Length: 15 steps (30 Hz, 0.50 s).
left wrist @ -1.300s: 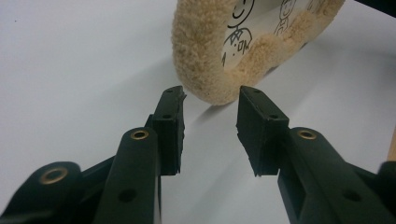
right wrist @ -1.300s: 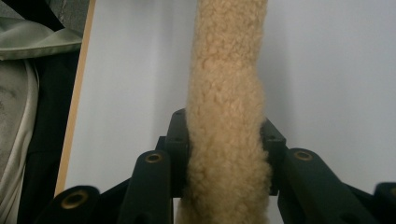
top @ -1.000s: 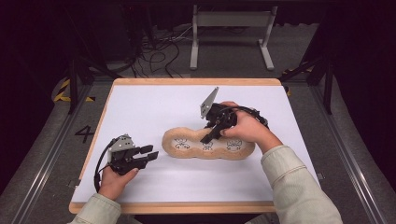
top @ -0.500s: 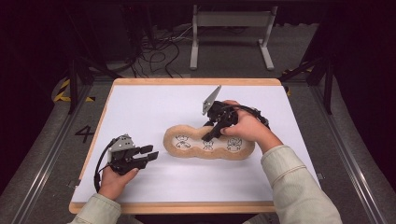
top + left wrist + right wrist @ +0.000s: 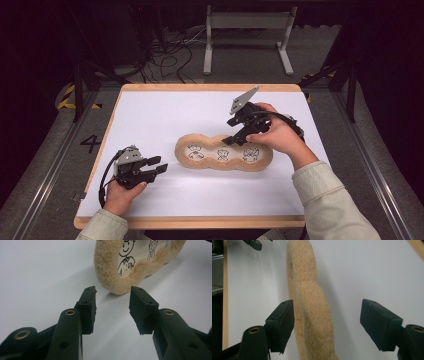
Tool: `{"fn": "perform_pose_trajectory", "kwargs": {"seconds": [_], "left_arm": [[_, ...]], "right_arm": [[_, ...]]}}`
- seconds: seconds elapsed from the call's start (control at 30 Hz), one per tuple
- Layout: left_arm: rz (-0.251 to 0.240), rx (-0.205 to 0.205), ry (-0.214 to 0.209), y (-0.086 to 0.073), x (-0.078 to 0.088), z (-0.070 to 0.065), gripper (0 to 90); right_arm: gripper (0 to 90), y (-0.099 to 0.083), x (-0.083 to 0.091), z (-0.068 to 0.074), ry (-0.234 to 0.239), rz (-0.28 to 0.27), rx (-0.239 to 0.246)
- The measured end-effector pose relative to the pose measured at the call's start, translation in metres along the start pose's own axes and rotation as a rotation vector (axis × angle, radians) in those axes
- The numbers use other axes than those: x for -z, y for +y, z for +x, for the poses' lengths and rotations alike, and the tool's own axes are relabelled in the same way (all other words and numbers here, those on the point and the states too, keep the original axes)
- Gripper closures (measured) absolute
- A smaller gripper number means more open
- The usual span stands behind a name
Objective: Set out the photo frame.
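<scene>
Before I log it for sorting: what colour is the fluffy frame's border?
Tan fleece border, clearest in the left gripper view.

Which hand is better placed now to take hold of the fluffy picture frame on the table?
Right. The right tongs stand open directly over the fluffy frame, its rim lying between the pads. The left tongs are open too, but short of the frame's end, with bare table between.

White table [image 5: 165, 115], grey metal stand [image 5: 247, 30] behind.
</scene>
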<state>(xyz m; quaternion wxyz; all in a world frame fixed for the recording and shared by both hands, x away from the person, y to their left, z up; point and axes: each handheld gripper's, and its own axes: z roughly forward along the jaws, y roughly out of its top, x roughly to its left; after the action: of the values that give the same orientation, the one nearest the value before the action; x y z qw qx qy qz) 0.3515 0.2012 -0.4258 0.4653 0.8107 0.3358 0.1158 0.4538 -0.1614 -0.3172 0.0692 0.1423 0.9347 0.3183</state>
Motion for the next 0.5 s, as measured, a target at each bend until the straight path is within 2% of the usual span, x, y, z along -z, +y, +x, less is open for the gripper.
{"fn": "perform_pose_trajectory", "kwargs": {"seconds": [0.03,0.13,0.2,0.27,0.33,0.43,0.5], "left_arm": [[0.000,0.000,0.000,0.000,0.000,0.000,56.3],[0.004,-0.002,0.004,0.001,-0.002,-0.002,53.1],[0.009,0.004,0.005,0.001,-0.003,-0.002,50.3],[0.007,0.010,-0.007,0.002,-0.004,-0.002,41.6],[0.005,-0.001,0.008,0.003,-0.003,-0.003,36.4],[0.000,0.012,0.005,0.004,-0.003,-0.003,35.1],[0.005,0.006,0.008,0.003,-0.003,-0.002,34.5]], "right_arm": [[28.5,0.000,0.000,0.000,0.000,0.000,0.000],[26.2,-0.012,0.016,0.010,-0.043,-0.005,-0.006],[24.8,-0.016,0.020,0.012,-0.050,0.000,-0.007],[23.5,-0.024,0.029,0.014,-0.070,-0.008,-0.022],[21.3,-0.035,0.040,0.016,-0.113,-0.027,-0.037],[21.3,-0.049,0.054,0.018,-0.139,-0.064,-0.073],[21.3,-0.056,0.059,0.019,-0.149,-0.067,-0.086]]}}
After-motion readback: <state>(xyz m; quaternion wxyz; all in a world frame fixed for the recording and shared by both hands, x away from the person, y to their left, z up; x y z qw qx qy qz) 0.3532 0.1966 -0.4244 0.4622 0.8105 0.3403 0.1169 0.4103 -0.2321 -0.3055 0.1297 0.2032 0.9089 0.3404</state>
